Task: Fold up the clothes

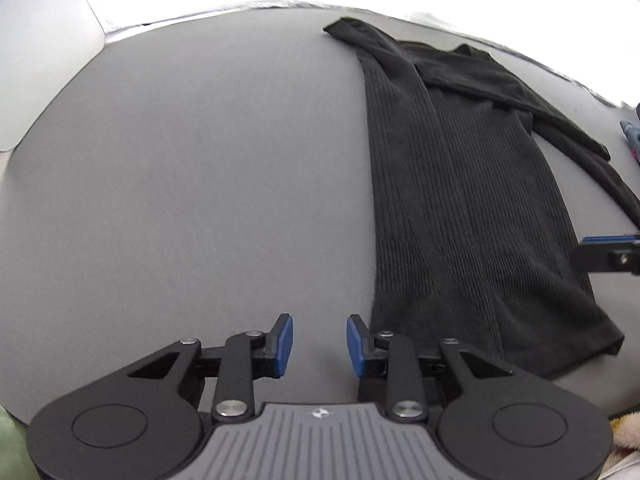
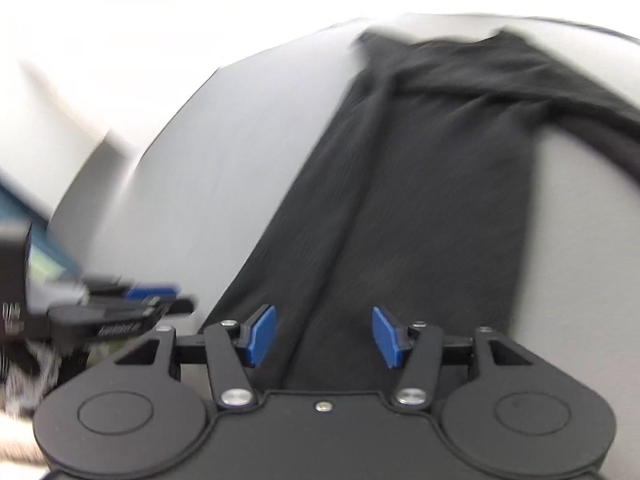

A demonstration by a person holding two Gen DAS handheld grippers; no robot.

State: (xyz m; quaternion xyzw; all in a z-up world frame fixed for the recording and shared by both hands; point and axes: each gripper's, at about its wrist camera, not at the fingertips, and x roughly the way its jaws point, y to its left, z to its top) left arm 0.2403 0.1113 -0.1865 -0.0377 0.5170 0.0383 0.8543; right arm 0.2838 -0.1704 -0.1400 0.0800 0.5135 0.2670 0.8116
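While black ribbed garment (image 1: 460,184) lies flat on grey table (image 1: 180,180), both grippers (image 1: 319,340) (image 2: 324,336) hover agape, empty; knit likely soft, limp; near hem corners look best hold.

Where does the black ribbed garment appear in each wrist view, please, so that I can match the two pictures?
Left wrist view: the black ribbed garment lies in the right half, running from the far table edge down beside the left gripper.
Right wrist view: it fills the centre, blurred, running from the top to between the open jaws of the right gripper.
Shared landmark: the grey table to its left in both views.
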